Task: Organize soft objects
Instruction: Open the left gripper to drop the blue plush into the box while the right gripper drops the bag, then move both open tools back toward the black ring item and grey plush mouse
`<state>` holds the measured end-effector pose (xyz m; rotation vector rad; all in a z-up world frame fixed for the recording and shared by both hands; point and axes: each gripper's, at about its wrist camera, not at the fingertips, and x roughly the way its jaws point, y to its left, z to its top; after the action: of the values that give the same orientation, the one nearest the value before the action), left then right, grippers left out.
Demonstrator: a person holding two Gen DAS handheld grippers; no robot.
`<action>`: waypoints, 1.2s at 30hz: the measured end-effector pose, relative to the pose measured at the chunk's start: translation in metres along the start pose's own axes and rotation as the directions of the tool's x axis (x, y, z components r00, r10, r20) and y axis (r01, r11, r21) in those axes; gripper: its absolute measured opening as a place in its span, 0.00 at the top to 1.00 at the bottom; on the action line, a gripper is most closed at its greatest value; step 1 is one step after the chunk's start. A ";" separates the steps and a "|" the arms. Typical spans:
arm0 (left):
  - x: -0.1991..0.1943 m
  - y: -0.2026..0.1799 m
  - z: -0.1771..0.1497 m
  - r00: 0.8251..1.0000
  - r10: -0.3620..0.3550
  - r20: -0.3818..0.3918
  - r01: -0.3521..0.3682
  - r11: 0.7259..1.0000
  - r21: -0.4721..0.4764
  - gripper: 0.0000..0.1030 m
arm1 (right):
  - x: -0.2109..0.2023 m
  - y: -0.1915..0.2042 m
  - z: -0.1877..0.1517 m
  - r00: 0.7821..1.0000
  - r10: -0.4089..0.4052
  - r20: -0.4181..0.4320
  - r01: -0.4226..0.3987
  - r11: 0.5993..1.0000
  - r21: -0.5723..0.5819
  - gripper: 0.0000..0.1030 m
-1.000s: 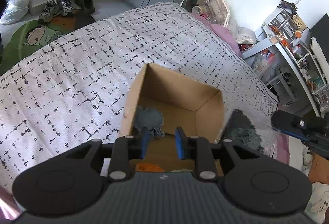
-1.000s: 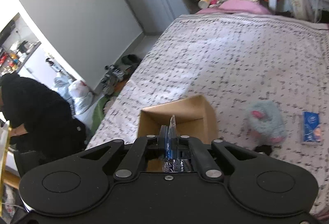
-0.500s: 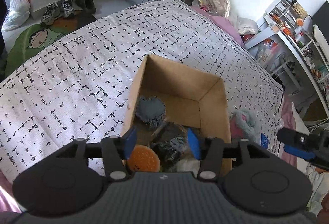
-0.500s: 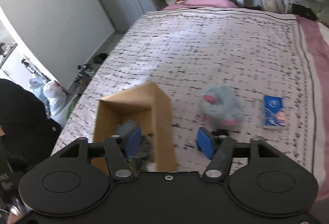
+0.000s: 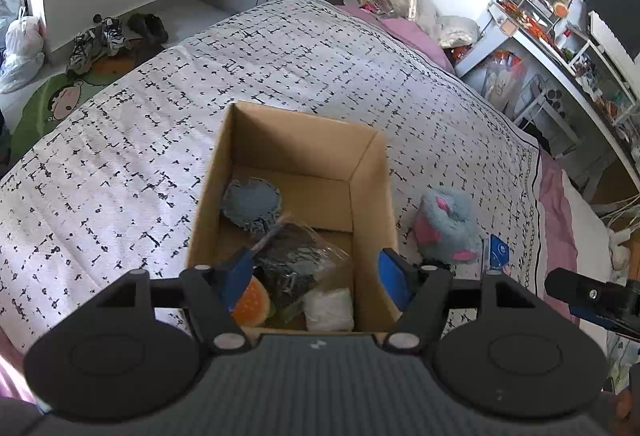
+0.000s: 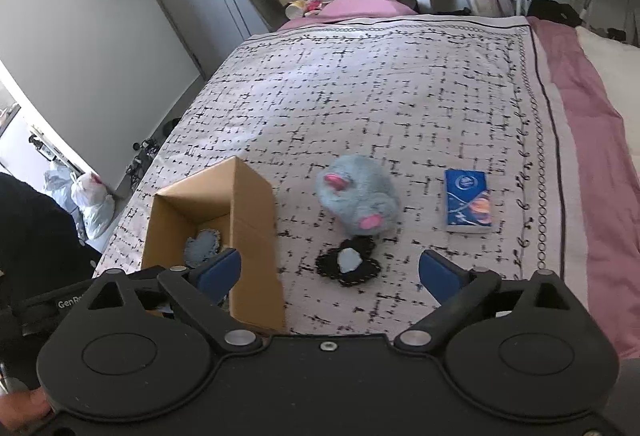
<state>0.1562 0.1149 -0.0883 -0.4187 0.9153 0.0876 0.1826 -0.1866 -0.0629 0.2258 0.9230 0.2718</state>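
Note:
An open cardboard box (image 5: 370, 191) (image 6: 254, 211) stands on the patterned bedspread. Inside lie a blue-grey knitted pad (image 5: 252, 201), a dark item in a clear bag (image 5: 296, 264), an orange sponge (image 5: 252, 300) and a white wad (image 5: 328, 310). A fluffy blue plush with pink ears (image 6: 358, 195) (image 5: 450, 226) lies right of the box. A black crocheted piece with a pale blue centre (image 6: 348, 262) lies in front of it. My left gripper (image 5: 314, 274) is open above the box's near end. My right gripper (image 6: 330, 270) is open and empty, above the black piece.
A blue tissue pack (image 6: 468, 201) (image 5: 498, 252) lies right of the plush. The bed (image 6: 360, 87) has a pink edge at right (image 6: 592, 123). A desk and shelves (image 5: 560, 19) stand beyond. Shoes (image 5: 104, 37) and bags lie on the floor at left.
The right gripper opened, letting go of the clear bag, which now lies in the box, then swung right toward the plush. The left gripper opened wider and rose.

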 end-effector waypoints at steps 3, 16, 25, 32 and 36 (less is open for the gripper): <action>-0.002 -0.011 -0.003 1.000 0.006 0.001 -0.006 1.000 0.016 0.34 | -0.003 -0.014 -0.001 1.000 0.002 0.007 -0.002 1.000 0.018 0.03; 0.005 -0.067 -0.014 1.000 0.021 -0.023 -0.019 0.995 0.100 0.34 | -0.007 -0.070 -0.003 1.000 0.019 0.010 -0.020 0.993 0.114 0.01; 0.016 -0.107 -0.021 0.999 0.034 -0.035 -0.028 0.988 0.151 0.34 | 0.001 -0.096 0.000 0.999 0.034 -0.003 -0.034 0.995 0.092 0.01; 0.030 -0.136 -0.027 0.998 0.047 -0.051 -0.037 0.983 0.182 0.34 | 0.007 -0.117 0.005 0.999 0.051 0.001 -0.051 0.996 0.076 0.00; 0.040 -0.148 -0.030 0.996 0.060 -0.062 -0.046 0.978 0.203 0.34 | 0.012 -0.128 0.008 0.998 0.060 -0.002 -0.060 0.996 0.071 0.00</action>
<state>0.1954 -0.0367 -0.0894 -0.2102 0.9924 0.0294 0.2129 -0.3034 -0.1069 0.3185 0.9315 0.2952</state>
